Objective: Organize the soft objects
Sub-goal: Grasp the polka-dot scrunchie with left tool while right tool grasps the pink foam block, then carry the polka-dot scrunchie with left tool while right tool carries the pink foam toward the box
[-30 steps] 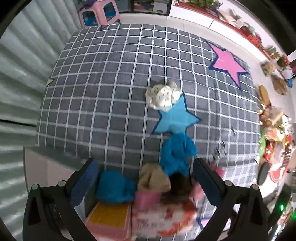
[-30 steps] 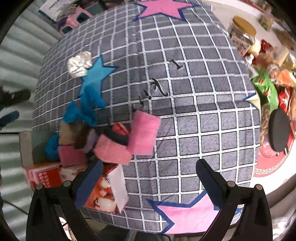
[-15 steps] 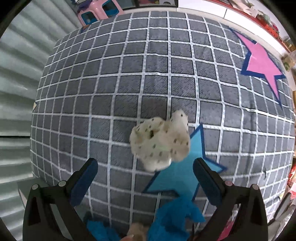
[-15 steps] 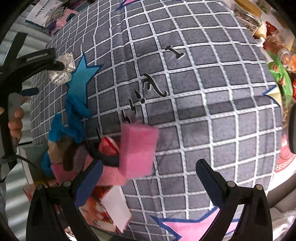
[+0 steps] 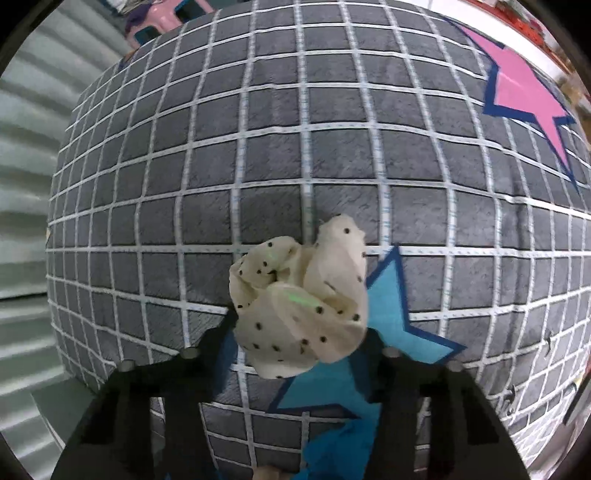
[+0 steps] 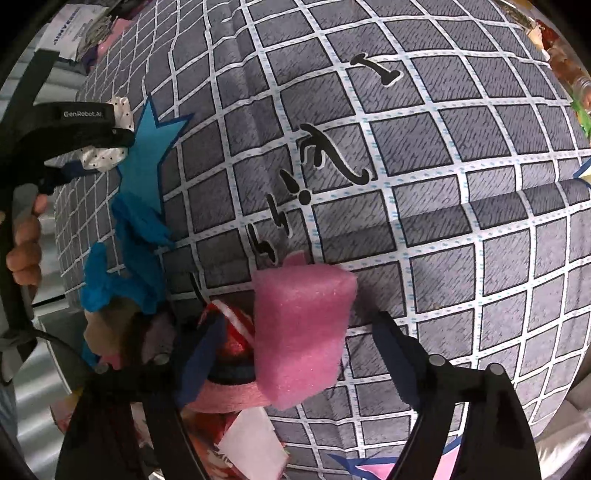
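Observation:
A cream cloth with black dots (image 5: 299, 306) lies crumpled on the grey checked cover (image 5: 258, 147), at the edge of a blue star. My left gripper (image 5: 299, 343) points straight down over it, its jaws closing, and both pads touch the cloth's sides. The right wrist view shows that gripper (image 6: 99, 153) around the same dotted cloth (image 6: 122, 110). A pink foam block (image 6: 299, 332) sits between the fingers of my right gripper (image 6: 299, 336). Those jaws are closing too, with a gap left on each side of the block.
A blue cloth (image 6: 136, 236) trails toward a pile of soft things and a printed box (image 6: 236, 435) at the cover's near left edge. A hand (image 6: 26, 240) holds the left tool. A pink stool (image 5: 166, 14) stands beyond the cover. Snack packets (image 6: 569, 74) line the right side.
The left gripper came away from the box, sank over the dotted cloth and narrowed onto it. The right gripper dropped toward the pink foam block and its jaws drew in around it.

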A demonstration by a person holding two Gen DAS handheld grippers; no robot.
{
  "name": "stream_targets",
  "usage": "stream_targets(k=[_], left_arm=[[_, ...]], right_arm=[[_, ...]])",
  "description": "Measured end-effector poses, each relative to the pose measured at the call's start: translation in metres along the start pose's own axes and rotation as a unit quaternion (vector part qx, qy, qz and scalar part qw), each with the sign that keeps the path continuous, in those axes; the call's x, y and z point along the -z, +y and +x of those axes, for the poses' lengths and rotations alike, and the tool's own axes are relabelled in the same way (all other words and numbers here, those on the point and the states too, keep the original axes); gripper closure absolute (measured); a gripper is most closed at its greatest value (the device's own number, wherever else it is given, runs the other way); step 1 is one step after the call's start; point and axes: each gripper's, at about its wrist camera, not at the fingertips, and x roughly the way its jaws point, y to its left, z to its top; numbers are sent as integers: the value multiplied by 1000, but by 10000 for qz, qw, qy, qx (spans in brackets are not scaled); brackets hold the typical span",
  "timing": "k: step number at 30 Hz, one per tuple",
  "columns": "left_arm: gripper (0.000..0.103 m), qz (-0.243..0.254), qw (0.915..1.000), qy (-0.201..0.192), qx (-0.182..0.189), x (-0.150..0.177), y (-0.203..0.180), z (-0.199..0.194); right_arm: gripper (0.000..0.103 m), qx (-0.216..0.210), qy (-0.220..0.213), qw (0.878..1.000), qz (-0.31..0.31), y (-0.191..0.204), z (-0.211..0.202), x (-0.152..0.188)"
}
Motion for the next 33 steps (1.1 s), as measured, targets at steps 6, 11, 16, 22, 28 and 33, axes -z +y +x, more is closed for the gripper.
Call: stream_targets(k=[6, 11, 16, 22, 28, 33], left_arm=[[81, 209, 9995, -113, 192, 2, -18, -15], [81, 352, 9975, -467, 399, 16, -15, -52], [81, 535, 9954, -653, 445, 29, -14, -76], [81, 530, 9942, -766, 532, 44, -7, -101], [81, 536, 9914, -934, 739, 66, 16, -115], [81, 372, 9910, -1046, 754, 78, 42, -127]], right_arm=[[64, -82, 14, 9999, -143, 6, 2, 1], [64, -247, -227, 9994, 24, -9, -18, 0], [64, -278, -375, 9989, 65, -13, -35, -2], [64, -329, -515, 9981, -7, -9, -56, -6], [64, -427, -641, 9966, -282, 12, -74, -2], [64, -500, -728, 9948, -513, 35, -87, -1]])
